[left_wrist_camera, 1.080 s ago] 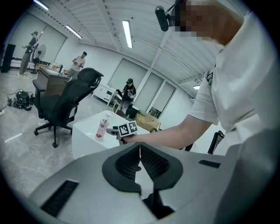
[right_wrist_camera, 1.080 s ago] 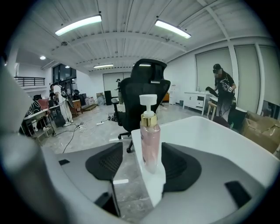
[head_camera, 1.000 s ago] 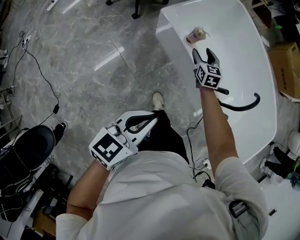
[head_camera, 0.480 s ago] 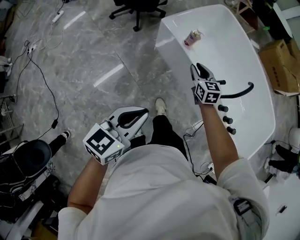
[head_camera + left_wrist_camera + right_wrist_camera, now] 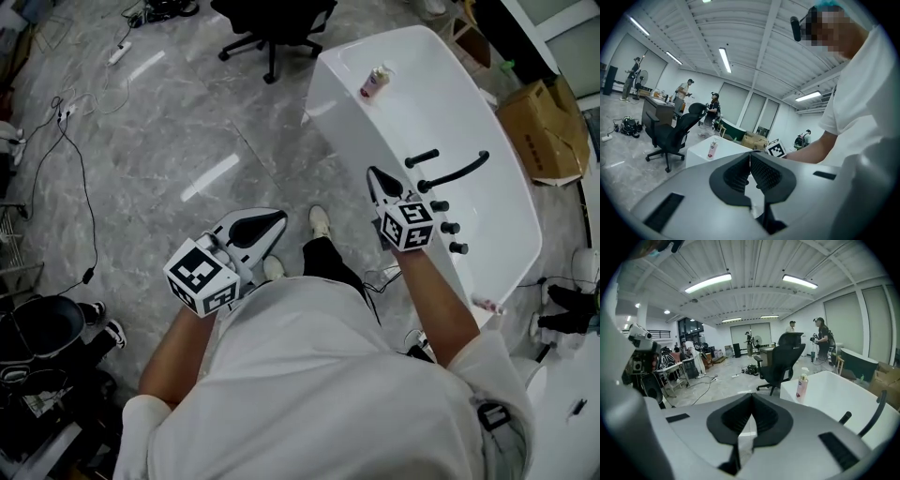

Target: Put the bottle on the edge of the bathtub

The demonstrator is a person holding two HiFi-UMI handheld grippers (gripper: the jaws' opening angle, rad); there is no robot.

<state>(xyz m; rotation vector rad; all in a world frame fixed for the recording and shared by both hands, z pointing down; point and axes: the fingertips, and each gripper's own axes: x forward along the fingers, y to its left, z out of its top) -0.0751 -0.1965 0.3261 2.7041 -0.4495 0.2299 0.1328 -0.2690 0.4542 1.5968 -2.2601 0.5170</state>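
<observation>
The pink bottle (image 5: 374, 82) with a white pump stands upright on the far corner rim of the white bathtub (image 5: 328, 84). My right gripper (image 5: 374, 174) hangs over the tub's near rim, well short of the bottle, shut and empty. In the right gripper view the bottle (image 5: 802, 384) stands ahead on the bathtub (image 5: 829, 390), beyond the closed right gripper (image 5: 751, 397). My left gripper (image 5: 279, 217) is held low over the floor by my body, shut with nothing in it. From the left gripper view the bottle (image 5: 712, 149) shows small past the left gripper (image 5: 750, 157).
A black curved faucet (image 5: 456, 173) and several black knobs (image 5: 449, 228) sit on the tub's right rim. A black office chair (image 5: 274, 21) stands beyond the tub. A cardboard box (image 5: 534, 122) lies at right. Cables (image 5: 66, 122) trail over the marble floor at left.
My right gripper has closed its jaws and drawn back from the bottle toward my body. The bottle stays on the tub's far corner. The left gripper has barely moved.
</observation>
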